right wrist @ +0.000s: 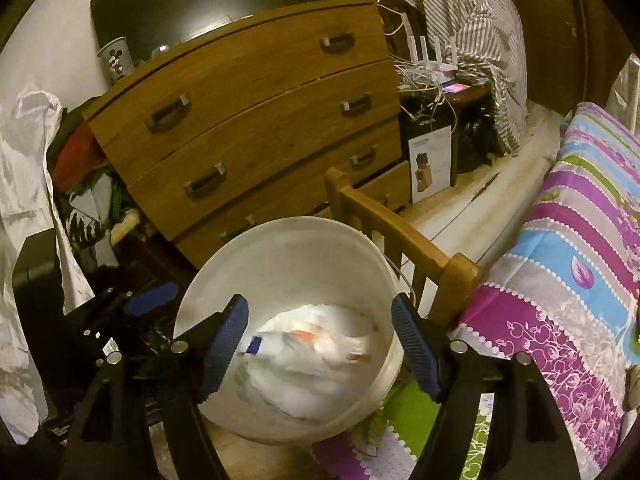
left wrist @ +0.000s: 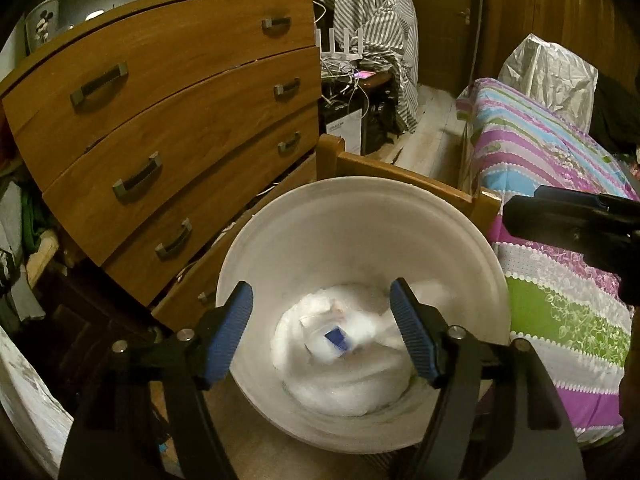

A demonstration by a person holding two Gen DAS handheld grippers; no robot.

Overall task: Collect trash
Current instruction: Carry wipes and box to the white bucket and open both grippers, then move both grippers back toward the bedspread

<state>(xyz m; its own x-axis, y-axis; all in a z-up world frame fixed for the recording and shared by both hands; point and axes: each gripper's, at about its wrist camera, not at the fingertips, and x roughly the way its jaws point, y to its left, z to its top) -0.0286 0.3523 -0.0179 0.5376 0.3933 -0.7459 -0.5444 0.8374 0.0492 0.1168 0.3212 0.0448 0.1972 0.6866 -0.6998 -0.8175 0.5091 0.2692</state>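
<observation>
Two grippers hang over one white bucket [left wrist: 360, 216], and both are empty. Nearest the left wrist camera, the left gripper [left wrist: 322, 334] has its blue-padded fingers [left wrist: 230, 332] spread wide with nothing between them. The right gripper [right wrist: 320, 344] is spread the same way above the same opening; in the left view its dark body shows at the right edge, over the bed.

Below the fingers, at the bottom of the bucket, lies the trash [right wrist: 308, 360]: a loose heap of crumpled white tissue or plastic, with a small blue-and-white scrap [left wrist: 336, 340] on top and orange marks in the right view. It is blurred, so what exactly it is made of cannot be told. It looks very light and soft, likely to crush flat under the pads and unlikely to break; a pinch on a raised fold near the top of the heap should lift it, though loose pieces may drop away.

For the bucket itself, which seems stiff plastic and light with this load, the rim [right wrist: 390, 280] is the natural hold, one finger inside the wall and one outside. It stands on the floor just beside the wooden bed frame [right wrist: 400, 236] and the striped quilt [right wrist: 560, 260]. Farther back stands a wooden chest of drawers [left wrist: 172, 120].
</observation>
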